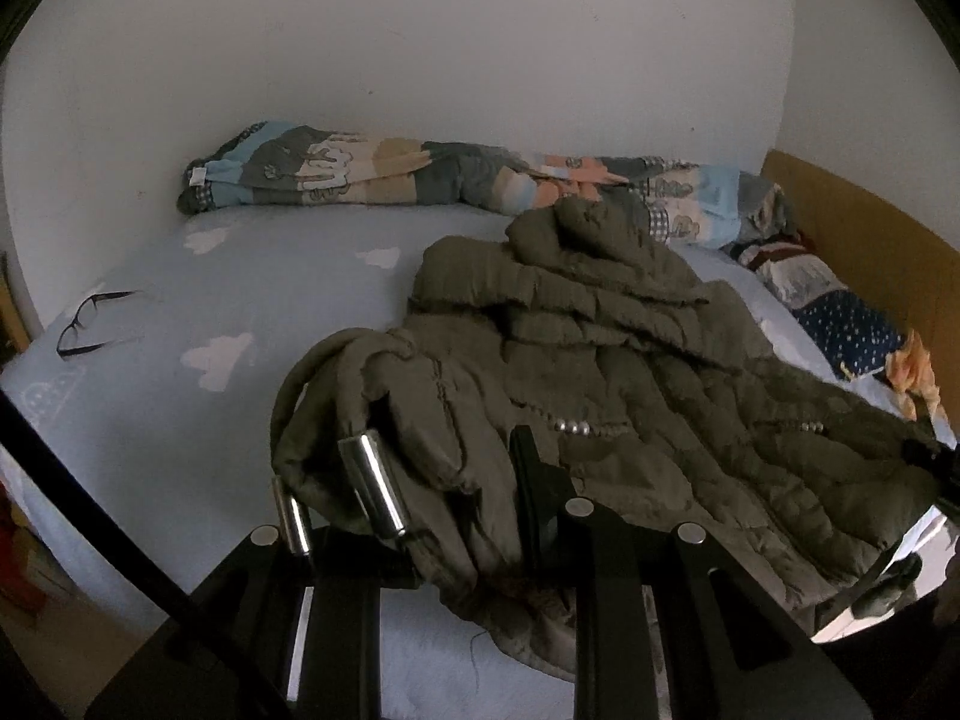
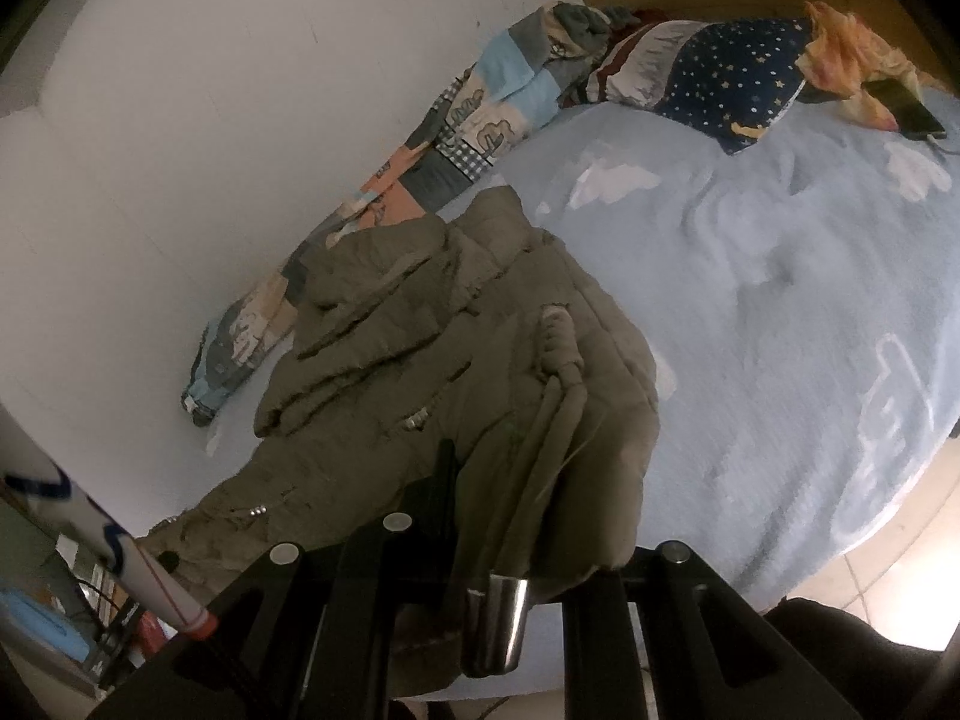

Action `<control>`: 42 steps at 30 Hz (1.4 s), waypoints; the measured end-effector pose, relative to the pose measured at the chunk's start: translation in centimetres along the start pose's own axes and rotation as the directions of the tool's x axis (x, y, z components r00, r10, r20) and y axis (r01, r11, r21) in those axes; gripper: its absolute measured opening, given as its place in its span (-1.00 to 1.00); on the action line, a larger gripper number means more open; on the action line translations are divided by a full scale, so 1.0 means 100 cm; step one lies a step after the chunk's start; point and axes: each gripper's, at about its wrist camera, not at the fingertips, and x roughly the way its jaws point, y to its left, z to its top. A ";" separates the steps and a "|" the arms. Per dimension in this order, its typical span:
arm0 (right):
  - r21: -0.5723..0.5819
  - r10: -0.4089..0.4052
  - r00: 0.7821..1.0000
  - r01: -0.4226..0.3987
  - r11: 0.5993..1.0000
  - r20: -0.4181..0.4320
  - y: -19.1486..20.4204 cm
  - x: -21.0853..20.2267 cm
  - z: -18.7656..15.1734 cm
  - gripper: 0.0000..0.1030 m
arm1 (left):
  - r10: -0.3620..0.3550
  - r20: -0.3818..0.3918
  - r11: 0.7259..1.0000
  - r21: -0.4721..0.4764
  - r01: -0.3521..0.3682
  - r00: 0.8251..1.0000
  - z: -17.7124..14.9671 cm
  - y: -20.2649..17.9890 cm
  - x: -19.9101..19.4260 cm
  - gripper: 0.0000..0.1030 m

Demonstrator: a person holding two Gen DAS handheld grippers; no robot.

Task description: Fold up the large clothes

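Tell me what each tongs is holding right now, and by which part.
Both hold the olive jacket: left tongs pinch its bunched near edge, right tongs pinch another fold of its edge.

hidden: jacket (image 1: 600,360) hem under jaws | cut off: pillow (image 1: 852,324) by right edge

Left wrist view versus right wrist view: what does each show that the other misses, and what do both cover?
Only the left wrist view shows the eyeglasses lying on the blue sheet, and the left gripper shut on the jacket's edge.

Only the right wrist view shows a dark phone beside the orange cloth, the tiled floor, and the right gripper shut on a bunched fold of the jacket.

Both show the olive quilted jacket on the bed, the rolled patchwork blanket along the white wall, and the star-print pillow.
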 end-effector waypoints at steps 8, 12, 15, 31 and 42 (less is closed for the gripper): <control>0.011 0.036 0.999 -0.037 0.999 0.023 0.009 -0.005 0.021 -0.74 | -0.006 0.032 1.000 -0.009 0.006 0.999 0.028 -0.004 -0.001 -0.58; 0.004 0.055 0.997 -0.056 0.998 0.045 0.017 -0.007 0.036 -0.74 | -0.005 0.057 1.000 -0.004 0.005 0.998 0.047 -0.007 -0.001 -0.57; 0.000 0.071 0.995 -0.072 0.997 0.066 0.026 -0.008 0.051 -0.74 | -0.013 0.070 1.000 -0.012 0.014 0.997 0.068 -0.008 0.003 -0.57; -0.064 0.081 0.989 -0.074 0.995 0.123 0.084 0.065 0.190 -0.74 | 0.027 0.148 1.000 -0.001 -0.027 0.989 0.209 -0.009 0.094 0.01; -0.038 -0.053 0.996 0.056 0.998 0.067 0.087 0.211 0.275 -0.75 | 0.132 0.197 0.989 -0.095 -0.115 0.972 0.284 0.054 0.158 0.52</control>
